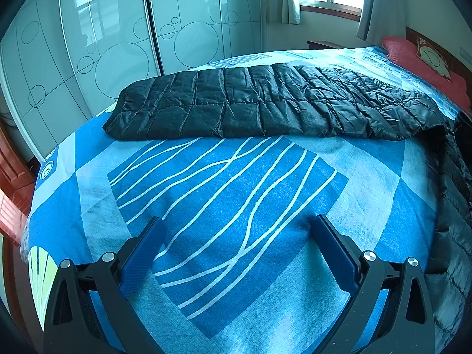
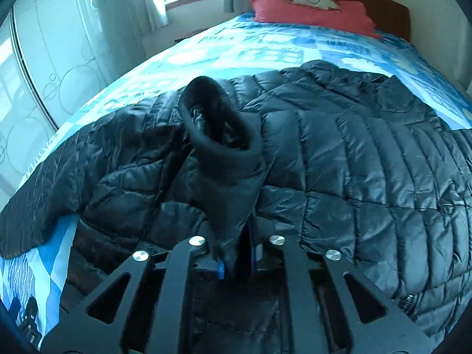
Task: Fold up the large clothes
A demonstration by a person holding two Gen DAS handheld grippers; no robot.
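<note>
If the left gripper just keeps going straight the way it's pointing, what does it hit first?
Most likely the bedsheet: the left gripper is open and empty, angled down at bare blue fabric. The black puffer jacket lies farther on, though depth is hard to judge.

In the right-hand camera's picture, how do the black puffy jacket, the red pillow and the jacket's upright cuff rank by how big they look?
1. Black puffy jacket, by far the largest.
2 and 3. Upright cuff and red pillow look about alike; the cuff is much nearer the camera and the pillow far off, so I won't rank them.
</note>
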